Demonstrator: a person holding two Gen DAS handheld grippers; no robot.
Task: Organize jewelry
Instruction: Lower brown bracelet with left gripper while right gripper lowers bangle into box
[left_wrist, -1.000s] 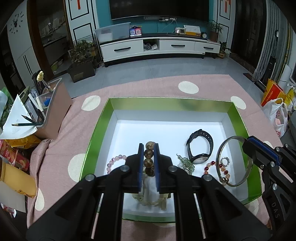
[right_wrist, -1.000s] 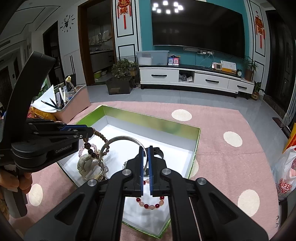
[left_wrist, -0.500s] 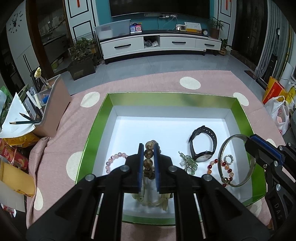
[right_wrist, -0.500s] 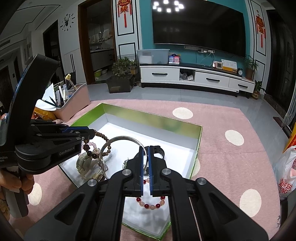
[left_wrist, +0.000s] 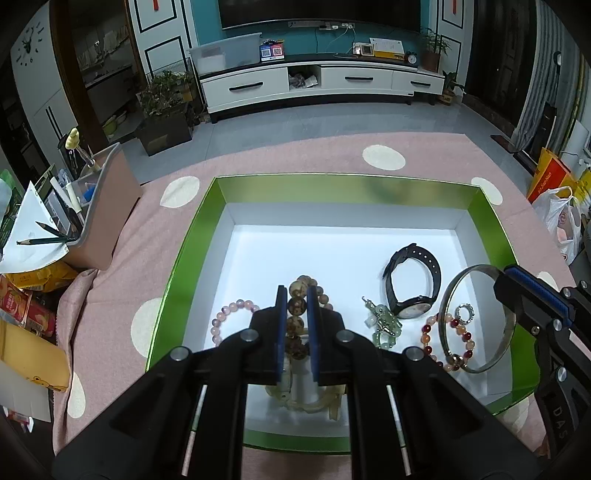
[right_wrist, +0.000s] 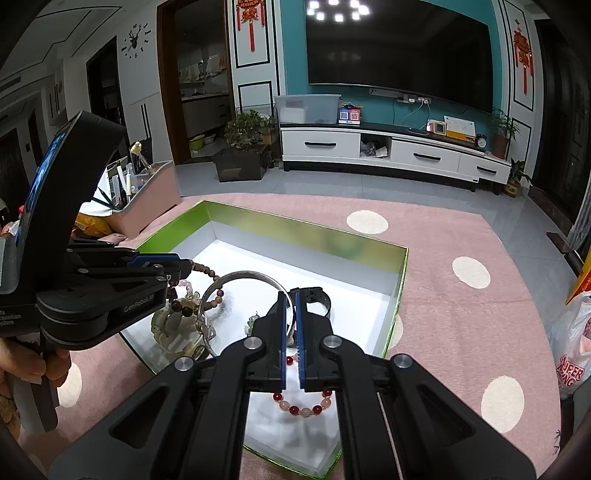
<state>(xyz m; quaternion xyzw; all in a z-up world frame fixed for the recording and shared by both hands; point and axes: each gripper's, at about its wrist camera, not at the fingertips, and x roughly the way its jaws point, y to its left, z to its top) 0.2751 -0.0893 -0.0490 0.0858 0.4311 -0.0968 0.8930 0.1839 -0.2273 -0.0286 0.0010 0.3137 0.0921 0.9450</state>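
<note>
Green-rimmed box (left_wrist: 177, 258) sits on pink dotted cloth (left_wrist: 122, 258); all the jewelry in view lies in or hangs over it, nothing loose on the cloth.

Left to right, left wrist view:
- Pink bead bracelet (left_wrist: 231, 314) flat on the white floor, near left wall. Looks placed.
- Left gripper (left_wrist: 296, 314) clamped on a brown bead string (left_wrist: 297, 308), beads pinched between the 2 blue pads. In the right wrist view the string (right_wrist: 207, 288) hangs off the fingertips above the box floor. Not yet set down.
- Pale jade bangle (left_wrist: 306, 404) under the left gripper, near front wall, partly hidden.
- Green charm piece (left_wrist: 384, 325), resting.
- Black watch (left_wrist: 412, 284), resting on its side mid-box.
- Red-and-peach bead bracelet (left_wrist: 448, 345), flat; small silver ring (left_wrist: 464, 313) within its loop.
- Silver bangle (left_wrist: 476, 317) held by right gripper (right_wrist: 290, 321), jaws closed on its rim, hoop tilted above the floor at the right side.

Judgement: well along. 6 pieces appear down; 2 held pieces left to release. The items crowd the front half of the box with the back bare, so spacing may still need work.
</note>
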